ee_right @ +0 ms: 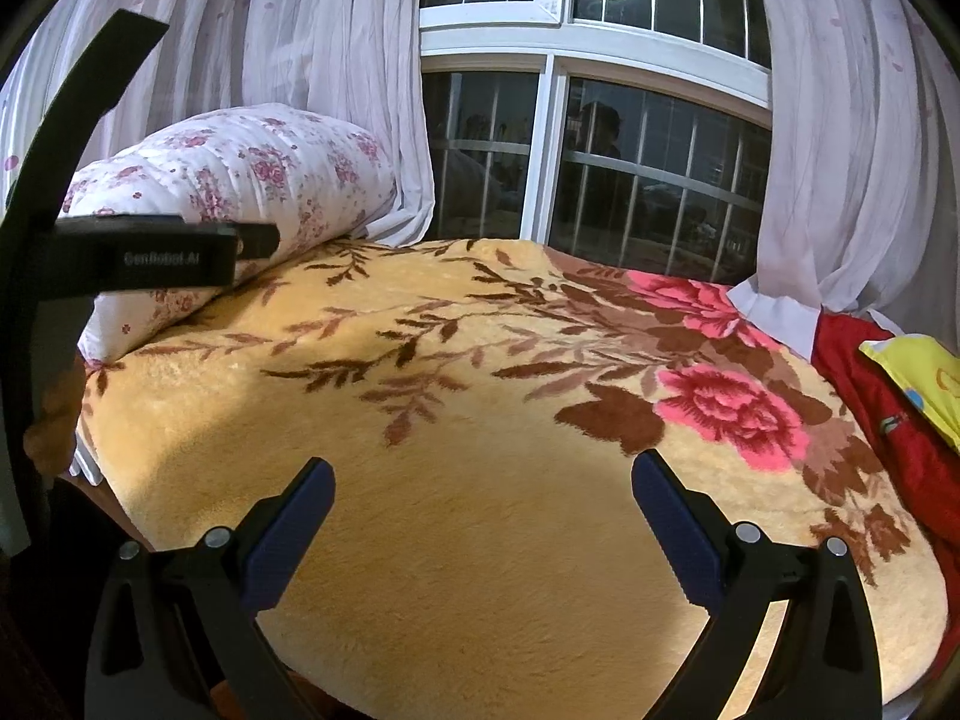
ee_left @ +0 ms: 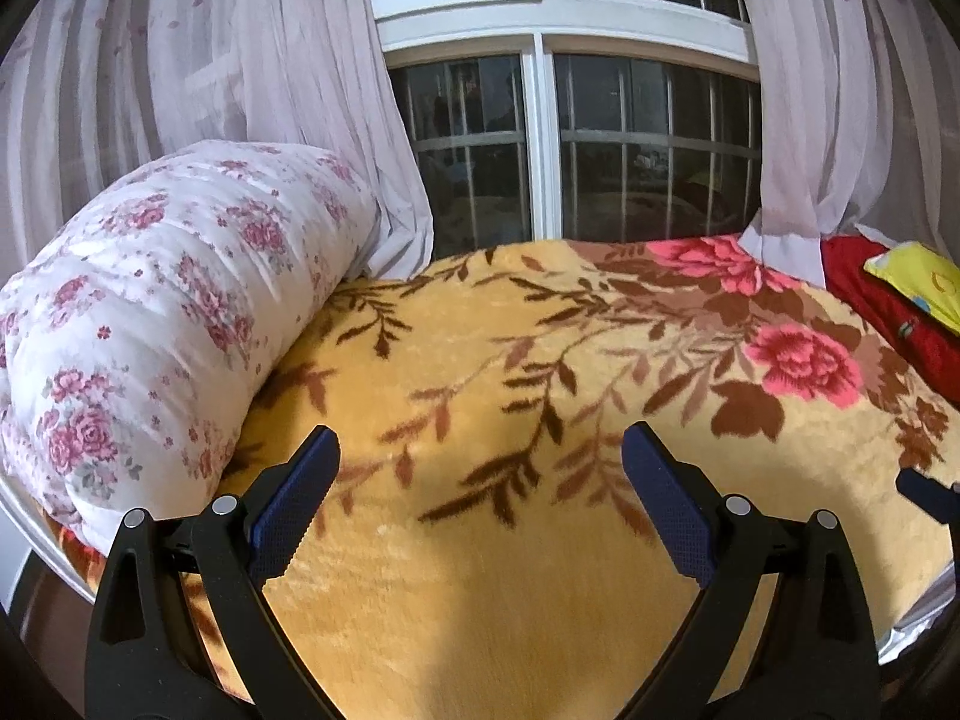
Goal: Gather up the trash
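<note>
My left gripper [ee_left: 480,444] is open and empty, held over the near part of a yellow floral blanket [ee_left: 480,360] on a bed. My right gripper [ee_right: 483,474] is also open and empty above the same blanket [ee_right: 480,510]. A yellow packet-like item [ee_left: 918,282] lies on a red cloth [ee_left: 888,312] at the bed's far right; it also shows in the right wrist view [ee_right: 918,378]. I cannot tell whether it is trash. No other loose trash shows on the blanket.
A rolled floral quilt [ee_left: 150,312] lies along the bed's left side, also in the right wrist view [ee_right: 240,180]. Sheer curtains [ee_left: 180,60] and a barred window [ee_left: 600,144] stand behind the bed. The left gripper's body [ee_right: 120,252] shows at the right view's left edge.
</note>
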Motion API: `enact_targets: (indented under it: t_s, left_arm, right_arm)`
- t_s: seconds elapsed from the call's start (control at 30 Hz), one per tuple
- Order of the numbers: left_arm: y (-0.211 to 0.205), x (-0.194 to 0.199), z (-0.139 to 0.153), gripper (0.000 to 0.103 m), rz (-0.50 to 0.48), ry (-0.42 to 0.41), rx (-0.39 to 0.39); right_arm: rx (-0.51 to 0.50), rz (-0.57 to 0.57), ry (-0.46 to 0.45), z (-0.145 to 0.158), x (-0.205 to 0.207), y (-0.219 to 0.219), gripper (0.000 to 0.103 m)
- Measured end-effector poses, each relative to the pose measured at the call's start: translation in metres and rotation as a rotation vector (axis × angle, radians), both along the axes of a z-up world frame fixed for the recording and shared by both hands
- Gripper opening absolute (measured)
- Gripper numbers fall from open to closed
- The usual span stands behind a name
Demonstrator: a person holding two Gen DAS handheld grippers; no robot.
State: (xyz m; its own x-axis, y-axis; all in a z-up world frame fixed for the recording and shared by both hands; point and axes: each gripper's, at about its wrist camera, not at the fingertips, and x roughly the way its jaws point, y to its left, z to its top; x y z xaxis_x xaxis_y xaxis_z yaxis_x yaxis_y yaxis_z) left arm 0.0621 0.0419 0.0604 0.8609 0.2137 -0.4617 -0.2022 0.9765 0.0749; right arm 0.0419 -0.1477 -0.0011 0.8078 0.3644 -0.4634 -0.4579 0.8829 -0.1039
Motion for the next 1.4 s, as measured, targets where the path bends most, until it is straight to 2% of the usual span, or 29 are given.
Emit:
enact_targets:
  t_s: [0.43,0.8,1.4]
  left_arm:
    - [0.003,0.006,0.010,0.093,0.032,-0.074,0.045]
    - [0.010,0.014,0.010,0.093,0.023,-0.082,0.012]
    - [0.011,0.016,0.010,0.093,0.024,-0.081,0.016]
  right_arm:
    - [-0.021,0.023,0.025,-0.010,0.009,0.005,0.098]
    - [-0.035,0.030,0.032,-0.015,0.009,0.010,0.098]
    - [-0.044,0.039,0.045,-0.021,0.011,0.013,0.098]
